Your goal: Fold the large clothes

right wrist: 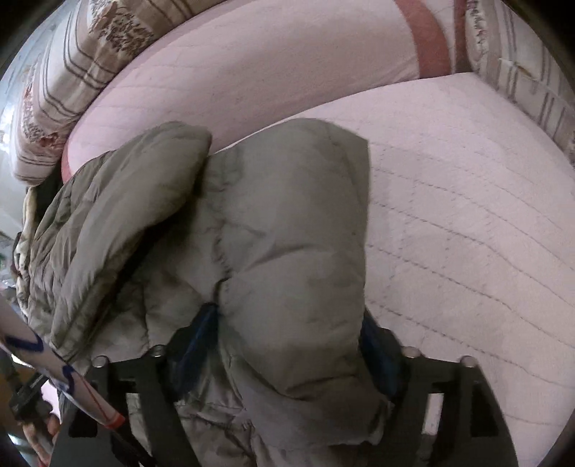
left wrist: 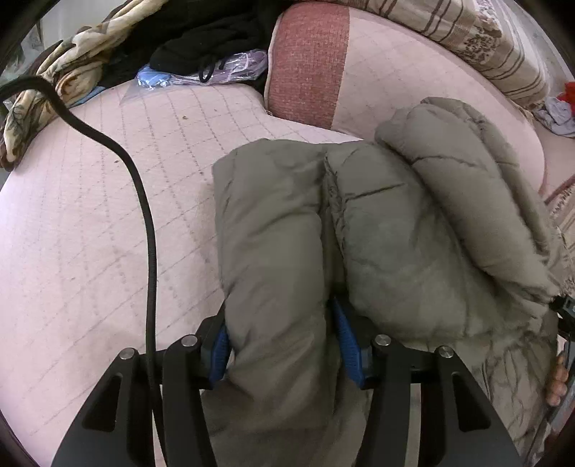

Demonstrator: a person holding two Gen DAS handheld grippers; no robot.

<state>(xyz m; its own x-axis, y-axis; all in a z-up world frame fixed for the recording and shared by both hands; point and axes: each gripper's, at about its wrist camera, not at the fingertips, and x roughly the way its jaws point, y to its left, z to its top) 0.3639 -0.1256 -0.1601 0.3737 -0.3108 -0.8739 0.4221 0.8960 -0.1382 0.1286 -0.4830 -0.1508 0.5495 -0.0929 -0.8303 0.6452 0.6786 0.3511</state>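
In the left wrist view, a crumpled flowery blanket [left wrist: 54, 82] lies at the far left edge of the pink quilted bed cover [left wrist: 90, 222]. A black cable [left wrist: 147, 222] hangs down in front of the bed cover. Behind it sit a heap of black clothes [left wrist: 215, 32] and a clear plastic bag [left wrist: 201, 72]. A red and pink cushion [left wrist: 309, 68] stands further right, and a striped pillow [left wrist: 496, 46] leans above it.

The big grey puffy jacket [left wrist: 359, 222] lies on the bed cover, right of the middle. It is bunched into fat rolls. The left claw [left wrist: 284, 341] has one roll of the jacket between its blue pads [left wrist: 346, 348]. The pads press on both sides of the roll, so the claw holds the jacket at about half its width. At the far right edge some fingers [left wrist: 557, 380] of the person's other hand show.

In the right wrist view, the striped pillow [right wrist: 72, 72] is at the top left. A white strip with blue marks [right wrist: 46, 359] crosses the bottom left corner. The jacket [right wrist: 269, 233] fills the middle and rests on the bed cover [right wrist: 467, 215]. A sleeve or flap lies folded over its left side. The right claw [right wrist: 287, 352] stands wide, with a thick lump of the jacket between its pads [right wrist: 201, 341]. Both pads touch the lump and it bulges over them, so this claw holds the jacket too. The bare bed cover spreads out to the right, up to a striped edge [right wrist: 532, 100].
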